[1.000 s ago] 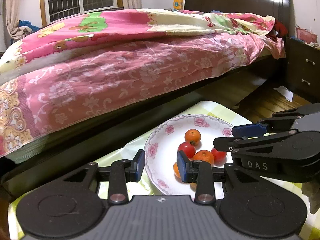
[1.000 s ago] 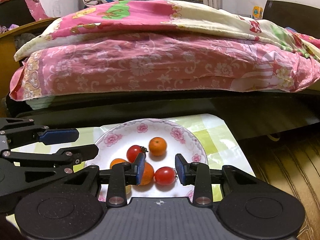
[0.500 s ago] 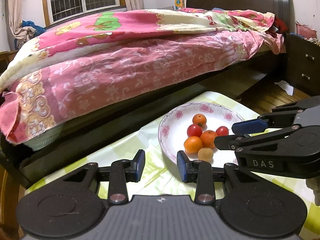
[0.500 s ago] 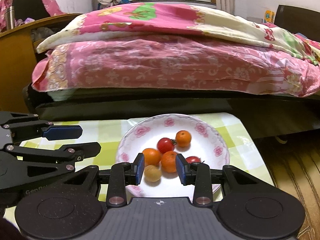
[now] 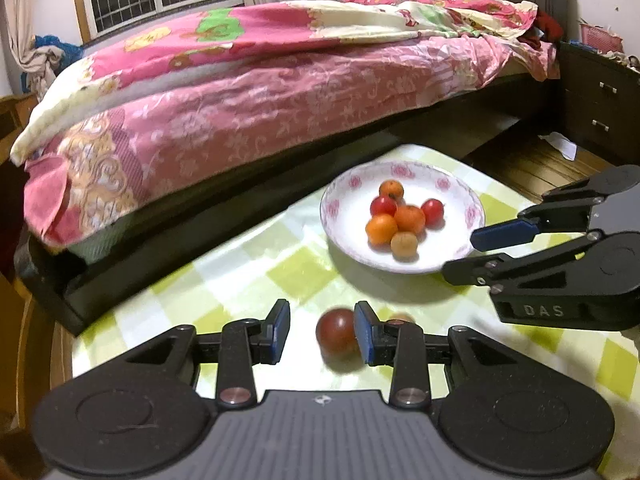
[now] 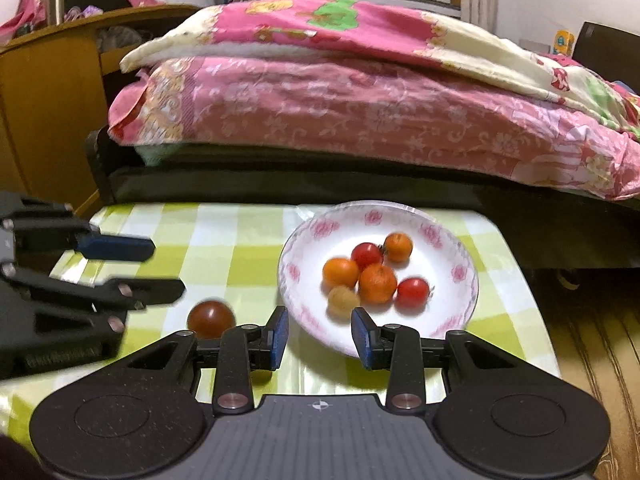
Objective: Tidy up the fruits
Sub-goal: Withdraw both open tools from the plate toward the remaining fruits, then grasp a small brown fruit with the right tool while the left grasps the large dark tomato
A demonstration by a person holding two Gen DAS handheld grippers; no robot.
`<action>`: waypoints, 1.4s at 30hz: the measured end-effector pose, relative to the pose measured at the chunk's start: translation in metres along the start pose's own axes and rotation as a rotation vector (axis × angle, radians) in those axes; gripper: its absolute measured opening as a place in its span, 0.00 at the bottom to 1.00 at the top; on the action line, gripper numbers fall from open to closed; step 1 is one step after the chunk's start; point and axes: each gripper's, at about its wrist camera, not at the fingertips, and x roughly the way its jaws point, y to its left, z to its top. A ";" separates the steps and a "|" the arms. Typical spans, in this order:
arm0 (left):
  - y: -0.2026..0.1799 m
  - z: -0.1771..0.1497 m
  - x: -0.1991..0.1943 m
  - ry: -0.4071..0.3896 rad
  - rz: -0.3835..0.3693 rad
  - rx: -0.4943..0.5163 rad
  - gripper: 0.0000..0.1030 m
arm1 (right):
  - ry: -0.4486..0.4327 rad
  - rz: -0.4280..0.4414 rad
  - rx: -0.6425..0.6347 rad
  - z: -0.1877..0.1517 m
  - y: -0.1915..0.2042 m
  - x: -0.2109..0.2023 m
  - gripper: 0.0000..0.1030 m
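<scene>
Both grippers are angled down toward a table covered in a green-and-white checked cloth. The left gripper is held low over the near part of the table, its blue pads parted with nothing pinched; a dark red tomato lies on the cloth between them, close to the right pad, and contact cannot be told through the blur. A second small fruit is glimpsed just behind that pad, too hidden to identify. The right gripper is held over the near rim of a white plate with pink flowers, its pads spread and empty. On the plate a tight cluster is seen: three oranges, two red tomatoes and one pale yellowish fruit. The plate sits toward the far right of the table, its far rim near the table's far edge. Bare cloth is left open to the left of the plate. A bed with pink quilts runs close along the far edge; wooden floor is noted past the table's right edge.
</scene>
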 end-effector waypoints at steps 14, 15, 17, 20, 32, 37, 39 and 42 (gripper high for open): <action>0.015 -0.026 0.025 0.076 -0.059 -0.035 0.41 | 0.077 0.091 -0.131 -0.025 0.029 0.033 0.36; 0.015 -0.026 0.026 0.078 -0.063 -0.034 0.41 | 0.079 0.092 -0.133 -0.025 0.029 0.036 0.36; 0.015 -0.025 0.028 0.079 -0.069 -0.030 0.41 | 0.085 0.098 -0.131 -0.023 0.028 0.043 0.36; 0.016 -0.026 0.032 0.086 -0.077 -0.030 0.41 | 0.089 0.108 -0.136 -0.023 0.028 0.052 0.36; 0.004 -0.010 0.060 0.076 -0.123 -0.013 0.41 | 0.134 0.110 -0.087 -0.028 0.018 0.056 0.20; 0.001 -0.003 0.071 0.071 -0.107 -0.003 0.48 | 0.141 0.107 -0.049 -0.028 0.007 0.044 0.20; 0.002 -0.002 0.076 0.075 -0.102 -0.005 0.49 | 0.142 0.109 -0.029 -0.027 0.004 0.039 0.20; 0.004 -0.003 0.085 0.089 -0.097 -0.011 0.51 | 0.143 0.112 -0.012 -0.026 0.001 0.031 0.20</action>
